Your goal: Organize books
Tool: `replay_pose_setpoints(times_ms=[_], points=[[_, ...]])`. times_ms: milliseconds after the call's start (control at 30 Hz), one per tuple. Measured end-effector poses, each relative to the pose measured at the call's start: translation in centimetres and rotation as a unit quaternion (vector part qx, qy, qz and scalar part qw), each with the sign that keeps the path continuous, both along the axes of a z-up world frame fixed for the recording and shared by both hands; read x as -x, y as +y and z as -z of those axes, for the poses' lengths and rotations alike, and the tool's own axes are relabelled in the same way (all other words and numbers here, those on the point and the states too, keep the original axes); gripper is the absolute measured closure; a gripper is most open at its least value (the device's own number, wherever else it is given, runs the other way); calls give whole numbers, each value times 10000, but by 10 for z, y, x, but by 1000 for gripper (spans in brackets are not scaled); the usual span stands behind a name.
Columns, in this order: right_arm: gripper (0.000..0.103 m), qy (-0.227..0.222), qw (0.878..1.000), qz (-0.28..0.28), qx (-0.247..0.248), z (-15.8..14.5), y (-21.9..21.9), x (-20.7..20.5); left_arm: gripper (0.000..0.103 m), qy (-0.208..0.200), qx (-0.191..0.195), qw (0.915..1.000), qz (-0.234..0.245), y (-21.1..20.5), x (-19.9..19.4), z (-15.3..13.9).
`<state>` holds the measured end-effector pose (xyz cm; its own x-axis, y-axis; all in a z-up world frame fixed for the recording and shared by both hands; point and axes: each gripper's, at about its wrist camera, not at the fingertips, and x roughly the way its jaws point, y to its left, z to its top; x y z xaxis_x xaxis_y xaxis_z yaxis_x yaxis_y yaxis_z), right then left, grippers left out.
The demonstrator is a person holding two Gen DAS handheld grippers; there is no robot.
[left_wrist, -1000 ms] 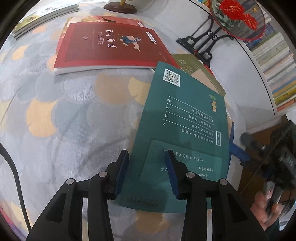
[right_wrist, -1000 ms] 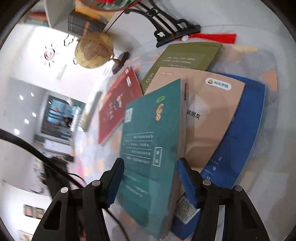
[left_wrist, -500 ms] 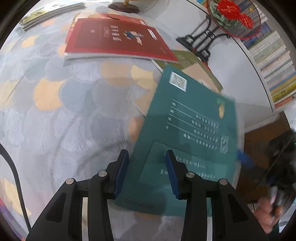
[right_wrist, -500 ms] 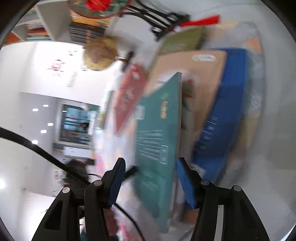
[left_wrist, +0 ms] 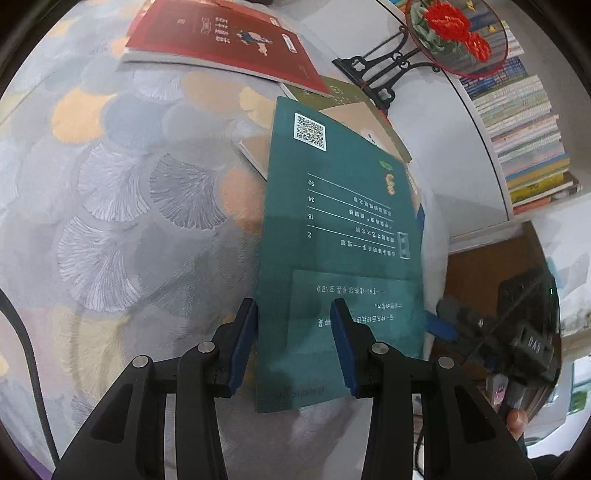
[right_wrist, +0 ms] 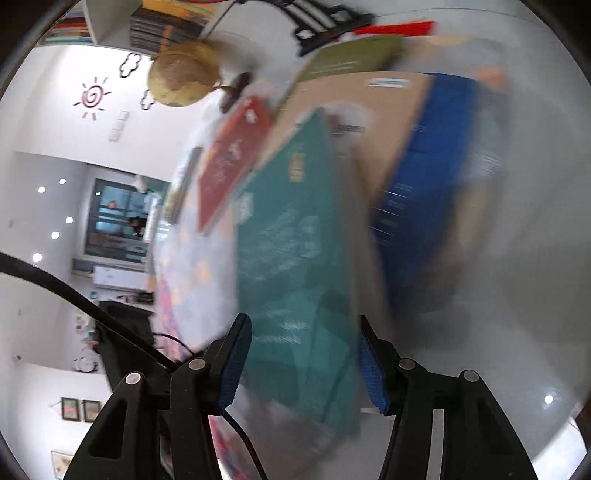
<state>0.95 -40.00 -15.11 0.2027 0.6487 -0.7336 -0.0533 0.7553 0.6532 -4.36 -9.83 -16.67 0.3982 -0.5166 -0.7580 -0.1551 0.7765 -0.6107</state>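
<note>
Gathering is the step in hand: the green book (left_wrist: 343,236) lies ahead between the wide-open left tool (left_wrist: 293,343) fingers, atop the tan book (left_wrist: 354,122). Right tool (right_wrist: 304,363) gapes wide too. Next, one tool must close on its edge.

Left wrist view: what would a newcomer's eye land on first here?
The teal book fills the centre, running forward from between the open left gripper fingers over a tan book. Beyond it at upper left a red book lies on the fan-patterned tablecloth. At upper right stands a red-flower ornament.
</note>
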Motion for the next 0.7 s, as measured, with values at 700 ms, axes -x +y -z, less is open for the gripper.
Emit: replay_pose_setpoints(times_ms=[700], points=[[74,-139,9990,-44,413,35,-29,20,66,42,22,9998,216,-10,4,7]])
